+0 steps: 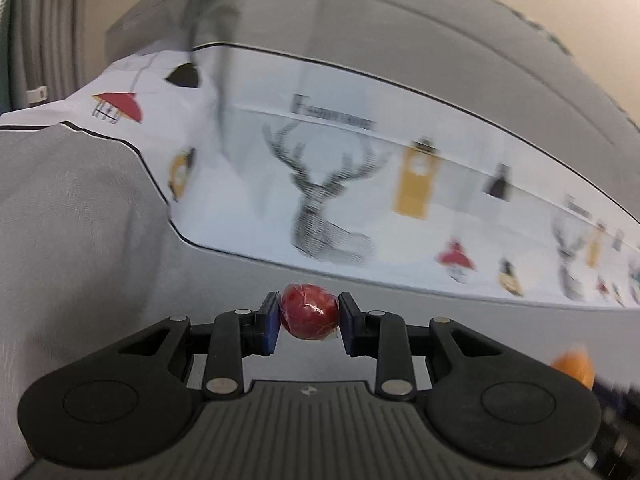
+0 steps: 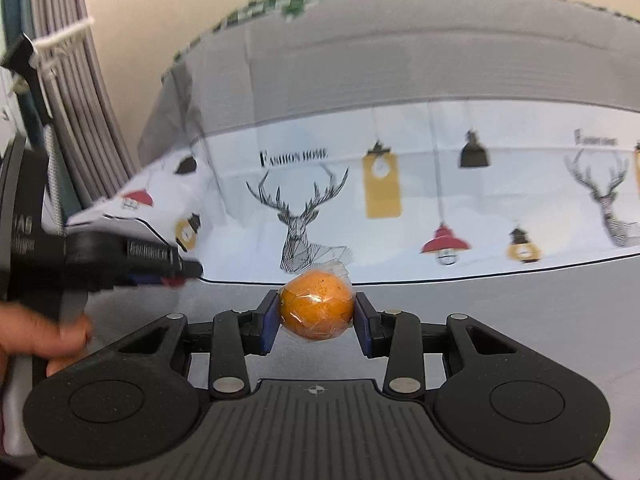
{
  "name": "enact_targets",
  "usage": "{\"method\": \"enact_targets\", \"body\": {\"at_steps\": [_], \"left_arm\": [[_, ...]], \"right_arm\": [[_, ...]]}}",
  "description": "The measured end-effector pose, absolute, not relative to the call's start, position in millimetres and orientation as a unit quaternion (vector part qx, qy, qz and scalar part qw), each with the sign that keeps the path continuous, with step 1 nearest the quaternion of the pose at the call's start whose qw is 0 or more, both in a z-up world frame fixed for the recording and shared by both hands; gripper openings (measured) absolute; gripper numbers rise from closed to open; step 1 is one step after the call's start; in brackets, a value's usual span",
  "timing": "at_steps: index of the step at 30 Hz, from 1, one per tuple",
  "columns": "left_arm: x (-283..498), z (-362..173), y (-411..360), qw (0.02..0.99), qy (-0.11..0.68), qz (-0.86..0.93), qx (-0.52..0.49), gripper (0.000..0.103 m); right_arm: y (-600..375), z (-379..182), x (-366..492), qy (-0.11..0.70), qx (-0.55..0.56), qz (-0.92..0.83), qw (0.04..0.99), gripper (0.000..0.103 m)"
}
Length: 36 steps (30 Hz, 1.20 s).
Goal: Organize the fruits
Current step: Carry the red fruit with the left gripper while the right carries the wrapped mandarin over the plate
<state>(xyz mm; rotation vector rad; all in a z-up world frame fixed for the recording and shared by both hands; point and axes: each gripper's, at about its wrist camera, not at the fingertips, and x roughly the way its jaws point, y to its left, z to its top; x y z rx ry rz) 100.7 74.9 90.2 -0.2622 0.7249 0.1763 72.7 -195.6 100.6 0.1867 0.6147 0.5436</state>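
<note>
A small dark red fruit wrapped in clear film sits between the blue pads of my left gripper, which is shut on it above the grey cloth. An orange fruit, also in clear film, is pinched between the blue pads of my right gripper. That orange fruit shows blurred at the right edge of the left wrist view. The left gripper appears blurred at the left of the right wrist view, with a person's hand behind it.
A grey tablecloth lies below, with a white printed band of deer, lamps and tags across it. Grey ribbed hoses hang at the far left against a beige wall.
</note>
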Motion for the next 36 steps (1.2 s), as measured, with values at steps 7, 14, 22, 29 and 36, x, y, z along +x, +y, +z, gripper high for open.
{"method": "enact_targets", "body": {"at_steps": [7,14,22,29,36], "left_arm": [[43.4,68.3,11.0,0.908,0.405,0.009,-0.107,0.034],[14.8,29.6,-11.6,0.900,0.430,0.002,-0.066,0.034],[28.1,18.7,-6.5,0.896,0.440,0.010,-0.058,0.034],[37.5,15.0,-13.9,0.896,0.440,0.007,-0.059,0.034],[42.8,6.3,-17.1,0.893,0.446,0.009,-0.058,0.034]], "right_arm": [[-263.2,93.3,35.7,0.296,0.104,0.227,0.922,0.040],[-302.9,65.1,39.0,0.325,0.112,0.185,0.921,0.040],[-309.6,37.0,53.8,0.356,0.097,0.182,0.911,0.040],[-305.0,26.8,60.6,0.367,0.083,0.188,0.907,0.040],[-299.0,26.1,60.7,0.365,0.073,0.199,0.907,0.040]]}}
